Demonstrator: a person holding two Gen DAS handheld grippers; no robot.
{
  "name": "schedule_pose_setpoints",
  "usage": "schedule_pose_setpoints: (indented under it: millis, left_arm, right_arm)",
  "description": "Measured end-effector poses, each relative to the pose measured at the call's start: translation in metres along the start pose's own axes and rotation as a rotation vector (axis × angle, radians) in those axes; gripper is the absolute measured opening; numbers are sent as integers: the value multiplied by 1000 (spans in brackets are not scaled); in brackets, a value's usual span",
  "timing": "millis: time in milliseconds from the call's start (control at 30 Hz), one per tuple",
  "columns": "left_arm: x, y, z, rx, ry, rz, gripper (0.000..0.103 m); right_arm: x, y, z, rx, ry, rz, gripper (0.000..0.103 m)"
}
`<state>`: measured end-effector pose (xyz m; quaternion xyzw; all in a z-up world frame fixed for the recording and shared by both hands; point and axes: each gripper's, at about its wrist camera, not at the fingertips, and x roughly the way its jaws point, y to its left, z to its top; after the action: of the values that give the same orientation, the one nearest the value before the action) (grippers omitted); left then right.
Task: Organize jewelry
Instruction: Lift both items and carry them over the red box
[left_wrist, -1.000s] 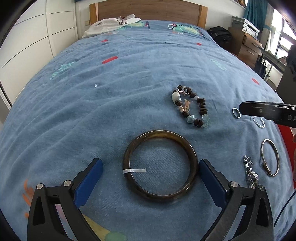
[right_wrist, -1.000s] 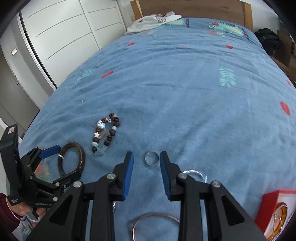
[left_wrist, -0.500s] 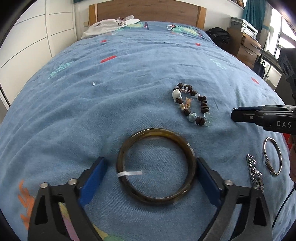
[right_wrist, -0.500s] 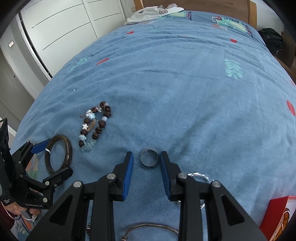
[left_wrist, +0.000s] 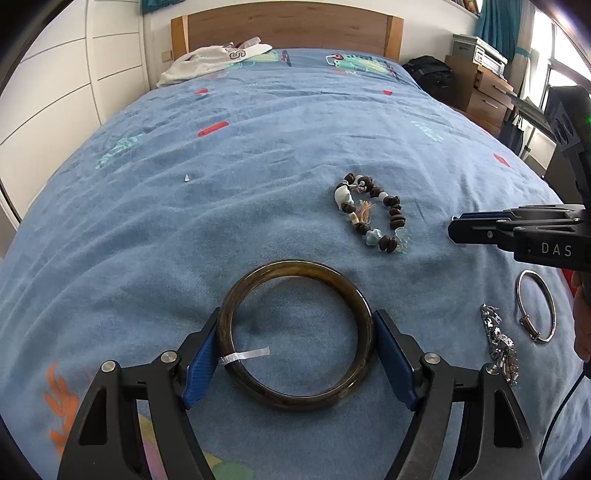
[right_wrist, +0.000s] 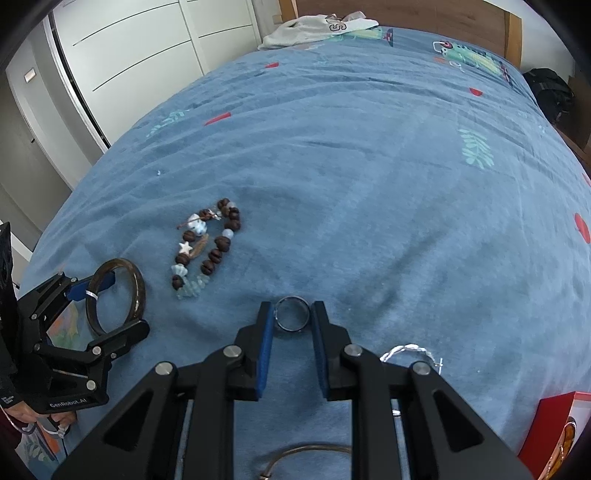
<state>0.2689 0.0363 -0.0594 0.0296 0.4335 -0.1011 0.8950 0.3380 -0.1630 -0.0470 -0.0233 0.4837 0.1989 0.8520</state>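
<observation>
A brown bangle (left_wrist: 295, 400) with a white tag lies on the blue bedspread (left_wrist: 258, 155). My left gripper (left_wrist: 295, 317) straddles it with its jaws closing, and both blue pads (left_wrist: 201, 360) touch the bangle's sides. The right wrist view shows the same bangle (right_wrist: 138, 291) between the left gripper's (right_wrist: 122, 302) fingers. A small silver ring (right_wrist: 276, 314) sits between the tips of my right gripper (right_wrist: 291, 312). Its jaws are closing, and the pads meet the ring's sides. In the left wrist view the right gripper (left_wrist: 452, 229) comes in side-on from the right and hides the ring.
A brown-and-pale beaded bracelet (left_wrist: 373, 218) lies between the two grippers. A silver hoop bangle (left_wrist: 535, 306) and a silver chain (left_wrist: 498, 343) lie at the right. A twisted silver piece (right_wrist: 406, 349) and a red box (right_wrist: 554, 432) sit near the right gripper. A white garment (left_wrist: 214, 62) lies by the headboard.
The left jaws have narrowed from wide open to touching the bangle's sides. The right gripper has moved forward around the ring and narrowed onto it.
</observation>
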Motion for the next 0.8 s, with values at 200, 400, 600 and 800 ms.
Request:
schedule_pose_setpoints:
  millis: [200, 400, 600, 800]
  left_arm:
    - [-17, 0, 2, -7, -13, 9, 76]
    - [-45, -6, 8, -3, -38, 12, 76]
    - [-79, -26, 13, 0, -67, -16, 76]
    - [-109, -61, 15, 12, -91, -58, 76]
  right_arm:
    - [-21, 7, -3, 2, -26, 17, 20]
    - [-61, 10, -8, 13, -71, 14, 20]
    - [-119, -1, -22, 30, -120, -26, 20]
    - [-181, -33, -51, 70, -166, -93, 20]
